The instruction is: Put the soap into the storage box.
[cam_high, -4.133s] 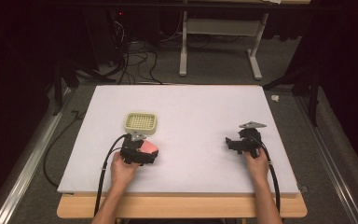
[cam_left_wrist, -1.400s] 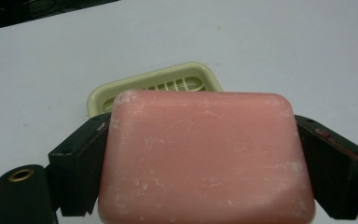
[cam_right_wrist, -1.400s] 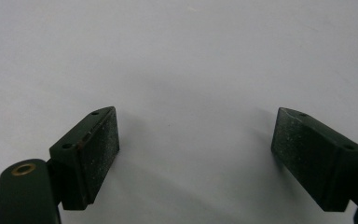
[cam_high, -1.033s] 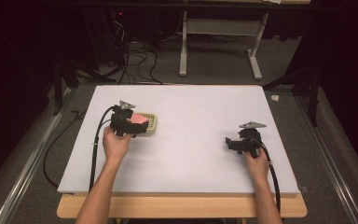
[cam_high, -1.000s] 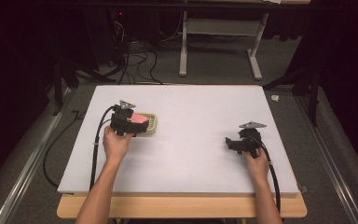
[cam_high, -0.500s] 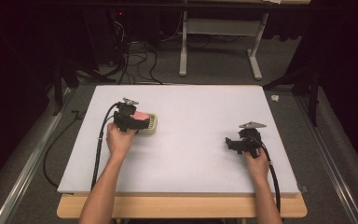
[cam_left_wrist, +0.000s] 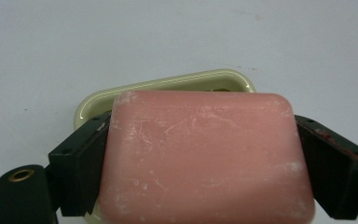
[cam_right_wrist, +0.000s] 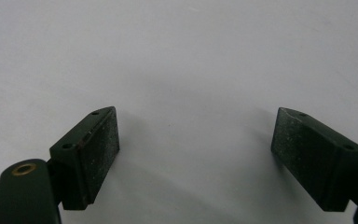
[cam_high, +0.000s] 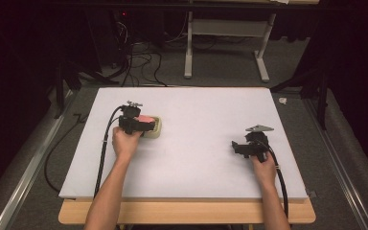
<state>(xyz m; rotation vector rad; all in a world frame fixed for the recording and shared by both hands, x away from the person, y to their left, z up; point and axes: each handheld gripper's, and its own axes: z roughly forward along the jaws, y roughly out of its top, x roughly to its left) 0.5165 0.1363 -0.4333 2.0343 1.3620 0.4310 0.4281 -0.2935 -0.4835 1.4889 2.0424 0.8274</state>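
Left gripper view first: our left gripper [cam_left_wrist: 205,154] is clamped on a pink soap bar [cam_left_wrist: 205,158], one black jaw pressed flat on each short side; the bar is scuffed with pale marks and sits level between the pads; just past and under it we see the rim of a pale yellow-green soap dish [cam_left_wrist: 168,86], the bar overlapping most of it; whether bar and dish touch we cannot tell. Around them lies the white table top [cam_left_wrist: 74,42].

High view: we note the left gripper [cam_high: 141,125] at the left of the table [cam_high: 206,115], soap bar [cam_high: 146,118] over the dish [cam_high: 157,129]; its cable [cam_high: 106,143] trails back along our forearm.

Right gripper view: our right gripper [cam_right_wrist: 196,154] stands released, jaws wide apart with bare table [cam_right_wrist: 191,70] between them; in the high view it [cam_high: 244,146] rests near the right edge, well apart from the dish, a grey plate [cam_high: 259,128] on top.
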